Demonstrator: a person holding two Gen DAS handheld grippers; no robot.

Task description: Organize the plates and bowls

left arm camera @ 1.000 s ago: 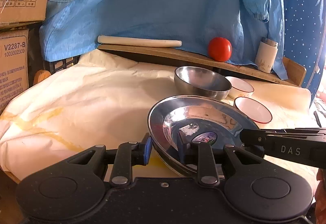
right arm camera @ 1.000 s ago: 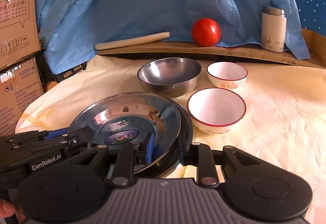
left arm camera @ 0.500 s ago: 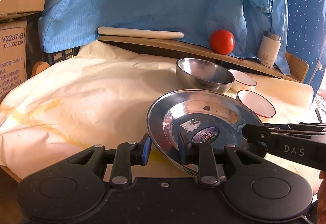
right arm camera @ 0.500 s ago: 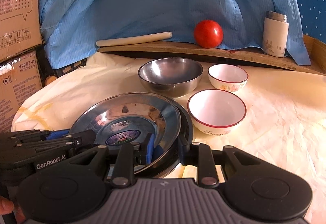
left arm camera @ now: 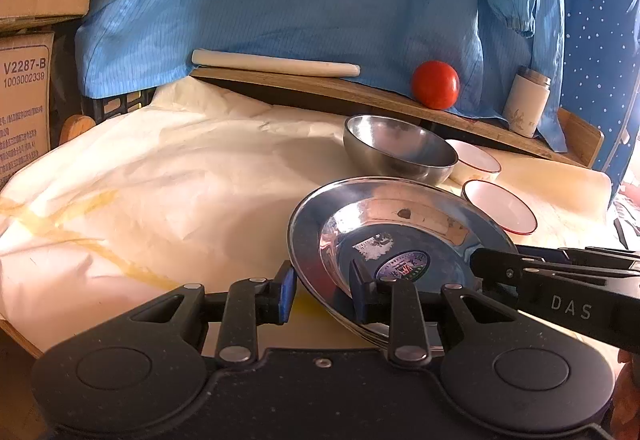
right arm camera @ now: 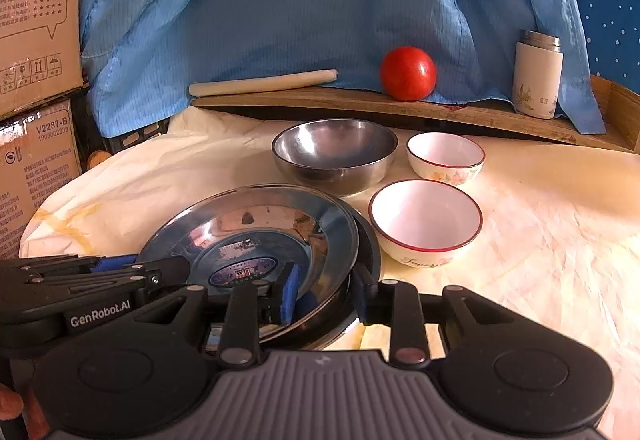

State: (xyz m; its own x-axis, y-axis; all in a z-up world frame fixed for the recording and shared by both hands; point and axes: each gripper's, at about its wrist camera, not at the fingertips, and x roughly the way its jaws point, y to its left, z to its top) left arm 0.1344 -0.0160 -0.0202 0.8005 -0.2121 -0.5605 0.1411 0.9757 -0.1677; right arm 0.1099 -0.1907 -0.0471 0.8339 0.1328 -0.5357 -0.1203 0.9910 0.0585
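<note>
Two steel plates lie stacked near the table's front; the top plate (left arm camera: 400, 224) (right arm camera: 256, 216) rests on the lower plate (right arm camera: 370, 240). My left gripper (left arm camera: 322, 292) straddles the top plate's left rim, one pad outside and one inside, shut on it. Its fingertips (right arm camera: 120, 268) show from the side in the right wrist view. My right gripper (right arm camera: 325, 292) straddles the right rim of the stack. Its jaws are opening, the pads easing off the rim between them. Behind stand a steel bowl (right arm camera: 336, 152) and two red-rimmed white bowls (right arm camera: 426, 216) (right arm camera: 446, 152).
A wooden board (right arm camera: 480, 112) at the back carries a rolling pin (right arm camera: 264, 82), a tomato (right arm camera: 408, 74) and a white flask (right arm camera: 538, 74). Blue cloth hangs behind. Cardboard boxes (right arm camera: 36, 32) stand at the left. Cream paper (left arm camera: 160, 180) covers the table.
The right gripper's pads have spread slightly around the plates' rim. The left gripper, plates and bowls sit as before.
</note>
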